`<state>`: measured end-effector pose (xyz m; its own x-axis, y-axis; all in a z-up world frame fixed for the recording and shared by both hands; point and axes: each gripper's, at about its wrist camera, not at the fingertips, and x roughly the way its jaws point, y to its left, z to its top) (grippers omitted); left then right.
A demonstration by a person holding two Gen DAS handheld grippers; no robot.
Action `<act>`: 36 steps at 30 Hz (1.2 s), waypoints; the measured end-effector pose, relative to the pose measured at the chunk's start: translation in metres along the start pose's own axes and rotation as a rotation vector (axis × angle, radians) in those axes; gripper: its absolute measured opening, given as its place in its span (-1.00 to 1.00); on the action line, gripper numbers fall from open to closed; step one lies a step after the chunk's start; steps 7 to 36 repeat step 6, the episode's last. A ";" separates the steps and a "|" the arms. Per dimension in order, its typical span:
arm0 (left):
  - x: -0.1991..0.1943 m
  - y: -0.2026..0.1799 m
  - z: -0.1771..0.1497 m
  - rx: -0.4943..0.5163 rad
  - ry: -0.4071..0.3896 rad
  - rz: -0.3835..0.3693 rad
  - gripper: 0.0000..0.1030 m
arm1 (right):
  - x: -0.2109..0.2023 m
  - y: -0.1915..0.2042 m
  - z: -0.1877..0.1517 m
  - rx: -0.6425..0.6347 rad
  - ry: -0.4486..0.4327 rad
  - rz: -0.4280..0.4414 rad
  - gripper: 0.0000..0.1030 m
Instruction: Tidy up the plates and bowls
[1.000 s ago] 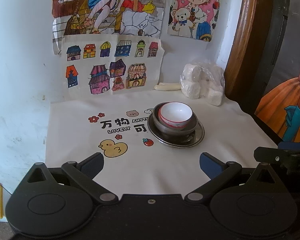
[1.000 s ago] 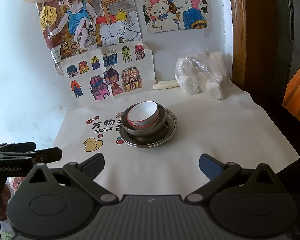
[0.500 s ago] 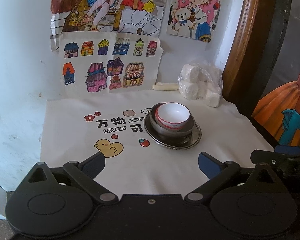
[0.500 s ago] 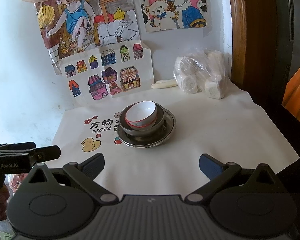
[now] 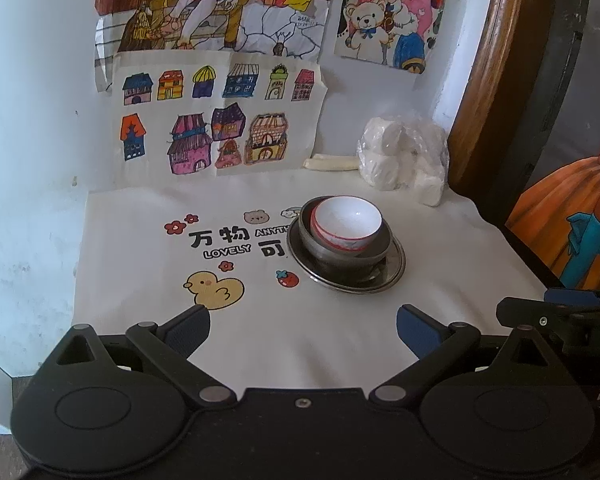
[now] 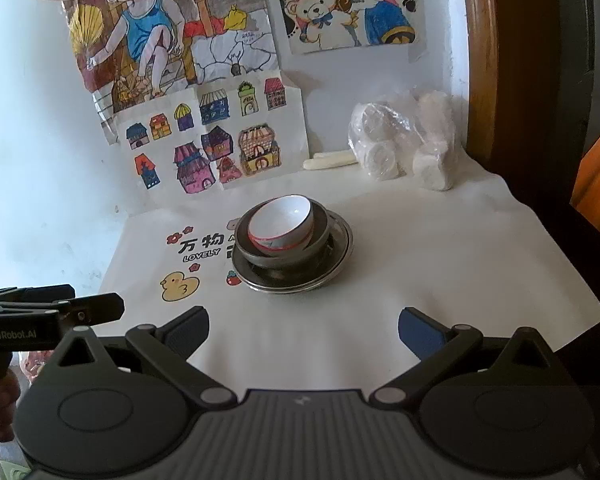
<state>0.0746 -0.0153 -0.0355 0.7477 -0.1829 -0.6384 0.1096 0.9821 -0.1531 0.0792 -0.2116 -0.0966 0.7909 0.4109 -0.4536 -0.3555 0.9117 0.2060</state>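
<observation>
Dishes sit stacked near the middle of both my wrist views: a white ceramic bowl [image 5: 347,222] with a red rim line rests tilted inside a dark metal bowl [image 5: 342,254], and that bowl stands on a round steel plate [image 5: 394,270]. The stack is on a cream cloth [image 5: 148,240] spread over the bench, just right of the printed black characters and above the small strawberry print [image 5: 287,279]; a yellow duck print [image 5: 216,288] lies further toward the lower left. My left gripper [image 5: 303,326] has its fingers spread wide with nothing between them, low in the frame and well short of the stack. My right gripper [image 6: 304,326] looks the same, fingers wide apart and empty, near the front edge of the cloth. In the right wrist view the other tool's black body pokes in at the left edge. Toward the upper right of both frames a clear plastic bag of white rolls [image 6: 400,148] sits against the wall, with a pale stick [image 6: 328,159] just beside it. Coloured children's drawings [image 5: 220,120] are taped to the wall behind the bench.
</observation>
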 end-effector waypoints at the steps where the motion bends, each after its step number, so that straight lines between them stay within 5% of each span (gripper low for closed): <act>1: 0.001 0.001 0.000 0.000 0.004 0.000 0.94 | 0.002 0.000 0.000 -0.001 0.004 0.002 1.00; 36: 0.007 0.000 0.001 -0.005 0.018 0.001 0.94 | 0.010 -0.004 0.001 -0.001 0.026 0.012 1.00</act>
